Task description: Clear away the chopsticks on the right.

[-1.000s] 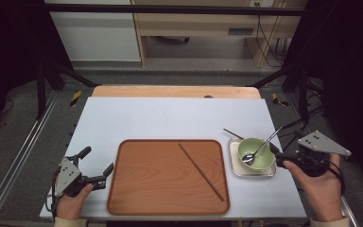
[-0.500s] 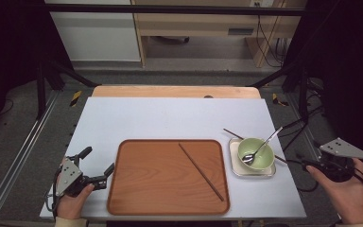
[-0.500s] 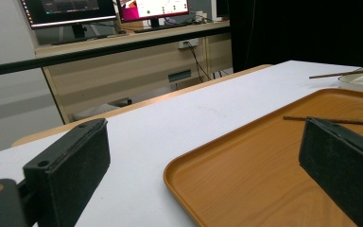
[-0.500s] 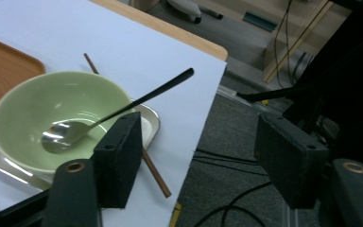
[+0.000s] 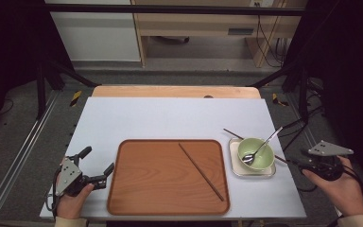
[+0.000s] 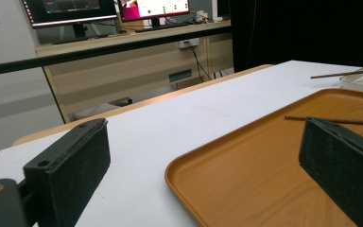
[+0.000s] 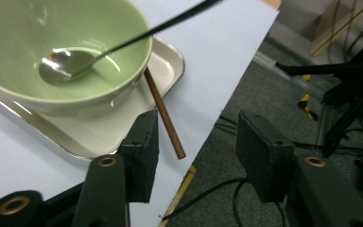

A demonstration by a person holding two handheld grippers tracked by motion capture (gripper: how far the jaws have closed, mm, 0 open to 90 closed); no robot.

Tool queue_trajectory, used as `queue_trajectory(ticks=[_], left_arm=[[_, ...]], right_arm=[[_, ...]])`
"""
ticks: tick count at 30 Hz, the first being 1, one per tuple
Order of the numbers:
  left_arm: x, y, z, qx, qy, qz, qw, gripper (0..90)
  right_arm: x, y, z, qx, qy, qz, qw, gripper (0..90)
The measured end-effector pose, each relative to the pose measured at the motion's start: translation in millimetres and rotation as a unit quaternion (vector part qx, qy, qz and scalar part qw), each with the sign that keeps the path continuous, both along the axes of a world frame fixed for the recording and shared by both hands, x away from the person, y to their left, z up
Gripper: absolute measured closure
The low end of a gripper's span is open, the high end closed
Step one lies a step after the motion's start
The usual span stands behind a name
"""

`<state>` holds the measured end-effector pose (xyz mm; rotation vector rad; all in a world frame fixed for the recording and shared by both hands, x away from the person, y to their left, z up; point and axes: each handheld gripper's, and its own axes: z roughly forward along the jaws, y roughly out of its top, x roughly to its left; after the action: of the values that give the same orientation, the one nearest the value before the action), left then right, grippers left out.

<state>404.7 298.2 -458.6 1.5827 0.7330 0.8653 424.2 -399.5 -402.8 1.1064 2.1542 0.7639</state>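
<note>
Right hand-held gripper [image 5: 298, 164] withdrawn from bowl [image 5: 255, 153] | jaws apart, empty | left hand-held gripper [image 5: 97, 165] wide open, empty

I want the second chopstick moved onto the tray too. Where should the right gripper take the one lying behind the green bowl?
Probably at its near end, which sticks out past the small white tray over the table's right edge. The chopstick lies wedged under the green bowl elsewhere, so only that tip is free. The right gripper, open and already beside it, could close across the stick from the table's right side.
</note>
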Motion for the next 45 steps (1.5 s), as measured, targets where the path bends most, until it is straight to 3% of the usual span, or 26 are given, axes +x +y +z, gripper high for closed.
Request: queue_trajectory(ticks=[8,19,38,43,45], left_arm=[[0.3,-0.9,-0.7,0.002,0.002,-0.001,1.0,2.5],[0.6,0.0,-0.9,0.003,0.002,0.001,1.0,2.7],[0.4,0.9,-0.6,0.002,0.005,0.006,1.0,2.8],[-0.6,1.9,0.1,0.0,0.003,0.008,1.0,2.9],[-0.4,1.5,0.0,0.002,0.004,0.009,1.0,3.0]], right_arm=[[18.0,3.0,-24.0,-0.002,0.042,0.015,0.999,60.5],[36.7,12.5,-44.4,-0.035,0.079,0.036,0.9956,64.4],[45.1,15.2,-53.7,-0.062,0.097,0.048,0.9921,69.9],[45.3,15.0,-54.3,-0.063,0.1,0.053,0.9916,80.9],[44.2,14.8,-53.1,-0.067,0.092,0.064,0.9915,84.4]])
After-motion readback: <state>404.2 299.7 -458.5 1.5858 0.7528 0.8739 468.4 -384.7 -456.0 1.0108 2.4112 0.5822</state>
